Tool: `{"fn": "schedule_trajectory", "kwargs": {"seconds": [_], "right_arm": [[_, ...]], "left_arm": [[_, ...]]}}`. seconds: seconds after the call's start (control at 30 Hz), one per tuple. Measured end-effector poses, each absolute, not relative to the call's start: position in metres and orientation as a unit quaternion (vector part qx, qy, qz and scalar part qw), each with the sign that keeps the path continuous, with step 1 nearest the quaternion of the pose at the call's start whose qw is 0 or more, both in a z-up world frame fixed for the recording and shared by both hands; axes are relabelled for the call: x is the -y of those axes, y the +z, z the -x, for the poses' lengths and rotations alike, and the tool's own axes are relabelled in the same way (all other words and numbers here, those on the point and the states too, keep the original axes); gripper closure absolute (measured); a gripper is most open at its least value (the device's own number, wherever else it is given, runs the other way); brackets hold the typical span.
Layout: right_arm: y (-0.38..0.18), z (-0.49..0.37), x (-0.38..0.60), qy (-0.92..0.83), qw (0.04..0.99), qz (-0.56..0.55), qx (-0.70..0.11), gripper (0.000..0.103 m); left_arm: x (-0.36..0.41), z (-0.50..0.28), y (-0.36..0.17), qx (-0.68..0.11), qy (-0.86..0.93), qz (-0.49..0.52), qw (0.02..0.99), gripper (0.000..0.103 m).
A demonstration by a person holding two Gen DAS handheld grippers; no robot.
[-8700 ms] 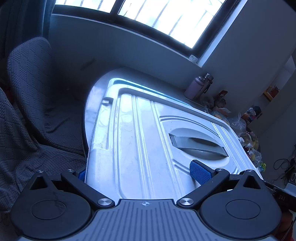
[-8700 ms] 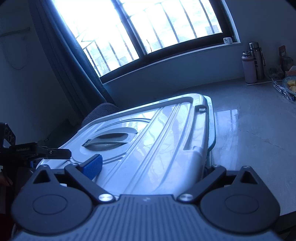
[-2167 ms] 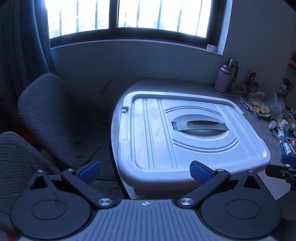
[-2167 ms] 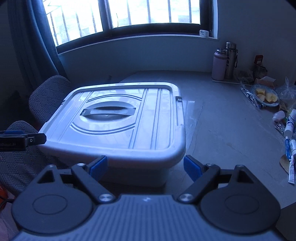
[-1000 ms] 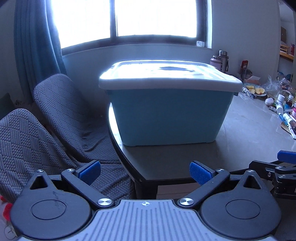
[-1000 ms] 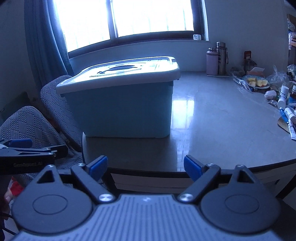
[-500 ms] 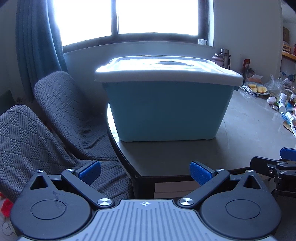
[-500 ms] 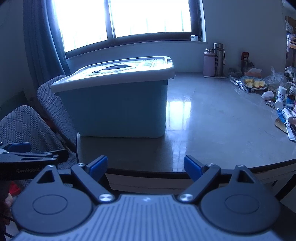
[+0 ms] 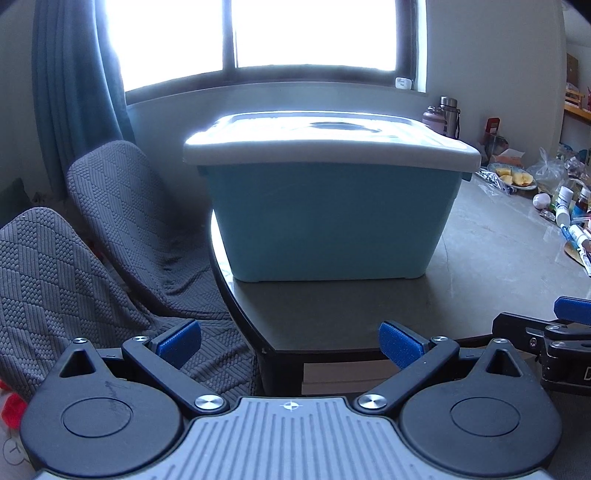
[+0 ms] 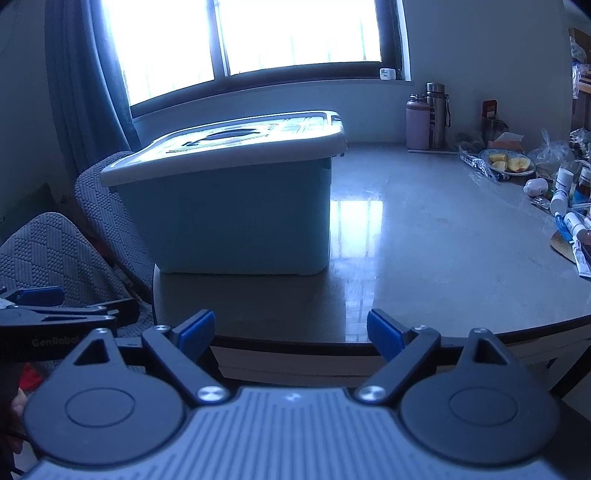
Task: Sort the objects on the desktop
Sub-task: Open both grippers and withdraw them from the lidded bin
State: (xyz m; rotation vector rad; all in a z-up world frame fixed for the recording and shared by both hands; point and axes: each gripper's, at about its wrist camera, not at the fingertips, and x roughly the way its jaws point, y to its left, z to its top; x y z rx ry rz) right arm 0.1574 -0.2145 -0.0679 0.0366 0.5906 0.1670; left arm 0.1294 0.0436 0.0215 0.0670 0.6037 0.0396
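Both claws hang off the near edge of the desk (image 10: 443, 229), holding nothing. Left claw (image 9: 290, 341): blue pads spread wide apart, gap bare, pointed at the near wall of the bin. Right claw (image 10: 291, 332): pads likewise wide apart, gap bare, aimed at the desk edge just right of the bin.

Each claw shows in the other's view. Right claw sits at the right border of the left wrist view, level with the desk edge. Left claw sits at the left border of the right wrist view, in front of the chairs.

Storage bin (image 9: 332, 221): light blue body, standing upright on the left end of the desk, close to the rounded corner. Grey-white lid (image 9: 325, 151) on top, closed, with a recessed handle in its middle.

Loose desktop items (image 10: 565, 206): clustered along the far right side of the desk, well apart from the bin. Small bottles, tubes and wrappers, too small to name one by one. Plate of cut fruit (image 10: 508, 164) further back on that side, with a clear plastic bag (image 10: 550, 151) beside it.

Two flasks (image 10: 426, 116) stand upright at the back of the desk by the wall, under the window (image 10: 295, 33).

Two chairs (image 9: 110, 229) draped in grey textured covers stand left of the desk. Dark curtain (image 9: 74, 85) hangs behind them.
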Motion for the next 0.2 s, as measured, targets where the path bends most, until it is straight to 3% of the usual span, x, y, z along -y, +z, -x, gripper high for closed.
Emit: {"fn": "schedule_trajectory", "kwargs": {"seconds": [0.2], "right_arm": [[-0.0684, -0.1551, 0.2158, 0.085, 0.953, -0.018, -0.292, 0.013]], "left_arm": [[-0.0443, -0.1274, 0.0213, -0.293, 0.02, -0.03, 0.955, 0.0]]}}
